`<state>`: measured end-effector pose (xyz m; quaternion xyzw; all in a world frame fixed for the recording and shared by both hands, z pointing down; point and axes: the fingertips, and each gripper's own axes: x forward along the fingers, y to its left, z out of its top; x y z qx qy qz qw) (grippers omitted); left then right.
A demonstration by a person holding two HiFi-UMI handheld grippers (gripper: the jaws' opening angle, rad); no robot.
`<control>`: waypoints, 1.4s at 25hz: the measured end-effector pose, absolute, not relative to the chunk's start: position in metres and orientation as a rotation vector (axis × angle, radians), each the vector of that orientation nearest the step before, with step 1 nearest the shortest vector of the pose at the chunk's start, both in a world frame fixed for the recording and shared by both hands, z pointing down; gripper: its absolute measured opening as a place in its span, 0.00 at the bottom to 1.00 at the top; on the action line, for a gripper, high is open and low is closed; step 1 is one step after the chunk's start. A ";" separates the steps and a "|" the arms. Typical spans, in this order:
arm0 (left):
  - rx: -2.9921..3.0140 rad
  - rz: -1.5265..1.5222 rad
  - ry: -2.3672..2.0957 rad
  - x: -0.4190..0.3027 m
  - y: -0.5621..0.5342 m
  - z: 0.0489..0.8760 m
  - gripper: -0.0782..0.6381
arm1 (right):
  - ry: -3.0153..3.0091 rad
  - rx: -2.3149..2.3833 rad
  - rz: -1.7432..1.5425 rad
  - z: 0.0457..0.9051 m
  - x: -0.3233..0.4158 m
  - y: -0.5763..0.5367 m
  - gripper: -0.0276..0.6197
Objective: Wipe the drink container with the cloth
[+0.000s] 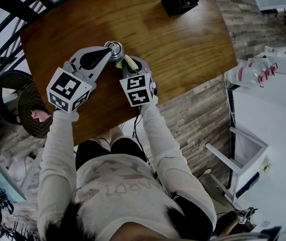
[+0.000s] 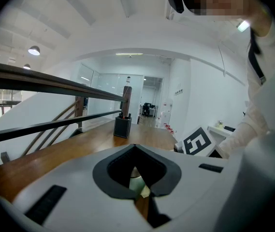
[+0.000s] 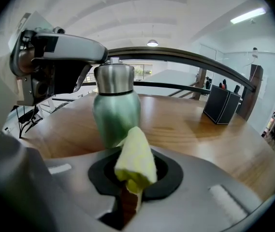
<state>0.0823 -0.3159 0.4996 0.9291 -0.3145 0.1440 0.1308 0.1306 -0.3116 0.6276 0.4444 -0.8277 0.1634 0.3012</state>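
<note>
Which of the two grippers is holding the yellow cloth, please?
The right gripper: its jaws pinch the yellow cloth beside the green bottle, while the left gripper is at the bottle's cap.

Only a sliver of the bottle (image 2: 136, 181) inside the left tongs (image 2: 136, 153).

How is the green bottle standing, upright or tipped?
Upright: the bottle rises straight from the table, with its steel cap on top.

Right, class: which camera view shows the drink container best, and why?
The right gripper view: the green bottle stands upright on the table, body and steel cap both visible. The head view shows only its cap from above; the left gripper view only a sliver.
</note>
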 end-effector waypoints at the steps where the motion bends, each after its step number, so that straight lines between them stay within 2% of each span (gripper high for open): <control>1: 2.697 0.417 -0.914 0.083 -0.316 0.500 0.12 | -2.198 1.181 0.431 0.627 0.131 -0.313 0.11; 26: 2.686 0.502 -0.924 0.082 -0.312 0.498 0.12 | -2.256 1.251 0.380 0.568 0.124 -0.295 0.11; 35: 2.725 0.446 -0.957 0.065 -0.289 0.467 0.12 | -2.313 1.370 0.436 0.536 0.127 -0.268 0.11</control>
